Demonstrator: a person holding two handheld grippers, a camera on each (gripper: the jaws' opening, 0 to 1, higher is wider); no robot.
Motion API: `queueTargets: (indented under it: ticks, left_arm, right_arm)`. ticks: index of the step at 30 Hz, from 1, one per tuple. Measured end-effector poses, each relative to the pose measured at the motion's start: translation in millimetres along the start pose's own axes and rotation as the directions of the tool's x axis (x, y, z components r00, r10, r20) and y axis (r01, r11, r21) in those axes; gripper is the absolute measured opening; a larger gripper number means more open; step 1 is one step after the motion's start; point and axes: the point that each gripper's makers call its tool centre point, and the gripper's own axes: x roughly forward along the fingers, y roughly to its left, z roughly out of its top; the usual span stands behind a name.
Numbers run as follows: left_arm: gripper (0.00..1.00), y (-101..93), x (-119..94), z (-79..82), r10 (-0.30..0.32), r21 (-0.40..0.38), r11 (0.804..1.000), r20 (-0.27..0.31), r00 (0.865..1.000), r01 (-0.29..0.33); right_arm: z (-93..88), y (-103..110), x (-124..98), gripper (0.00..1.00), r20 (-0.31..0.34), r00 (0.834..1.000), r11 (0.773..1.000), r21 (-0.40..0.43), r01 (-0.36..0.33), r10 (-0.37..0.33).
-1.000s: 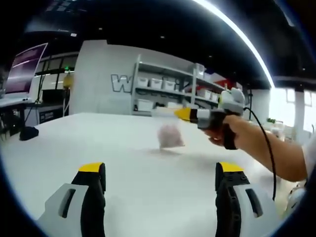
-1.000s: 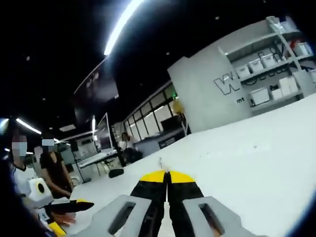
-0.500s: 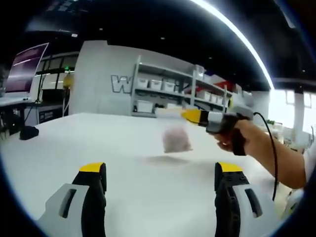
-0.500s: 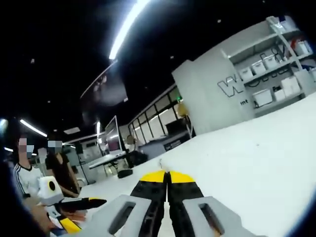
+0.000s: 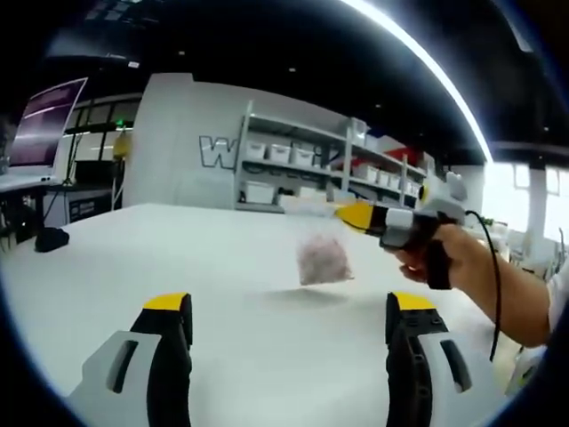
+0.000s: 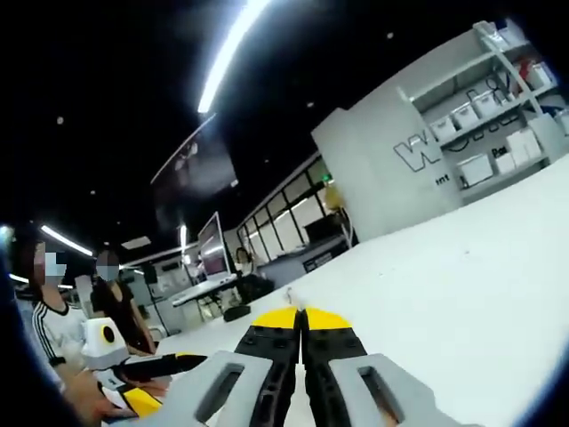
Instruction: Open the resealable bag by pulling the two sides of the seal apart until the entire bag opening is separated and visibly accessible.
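In the left gripper view, the left gripper (image 5: 284, 325) is standing with its two yellow-tipped jaws spread wide apart, nothing between them, over the white table (image 5: 178, 258). Beyond it, the right gripper (image 5: 348, 213) is coming in from the right, held in a person's hand (image 5: 444, 258) with a black cable trailing back along the forearm. Its yellow tips are pinching the top edge of the resealable bag (image 5: 322, 258), which is hanging in the air above the table, well clear of the left gripper's jaws; the bag is clear, with pinkish contents gathered in its lower part, and a faint shadow is lying on the table just below it. Whether its seal is parted cannot be told. In the right gripper view, the right gripper (image 6: 300, 313) is showing its jaws pressed together, tip against tip, with a thin sliver of clear plastic sticking up from between them. The left gripper (image 6: 169, 365) is entering at the lower left of that view. Behind the table, a shelving unit (image 5: 311, 165) with white bins is standing against a grey wall bearing large letters, a black object (image 5: 52, 238) is lying at the table's far left edge, and two people (image 6: 89, 311) are standing in the background near desks with monitors.
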Motion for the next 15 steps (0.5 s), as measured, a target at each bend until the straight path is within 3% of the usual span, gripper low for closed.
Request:
queueTargets:
  ticks: [15]
  left_arm:
    - [0.89,-4.1,-5.4,4.0,-0.013,0.004,1.0,0.004,1.0,0.013]
  right_arm:
    - [-7.4,28.1,-9.7,0.0,0.003,0.999,0.999,-0.002,-0.044,0.044]
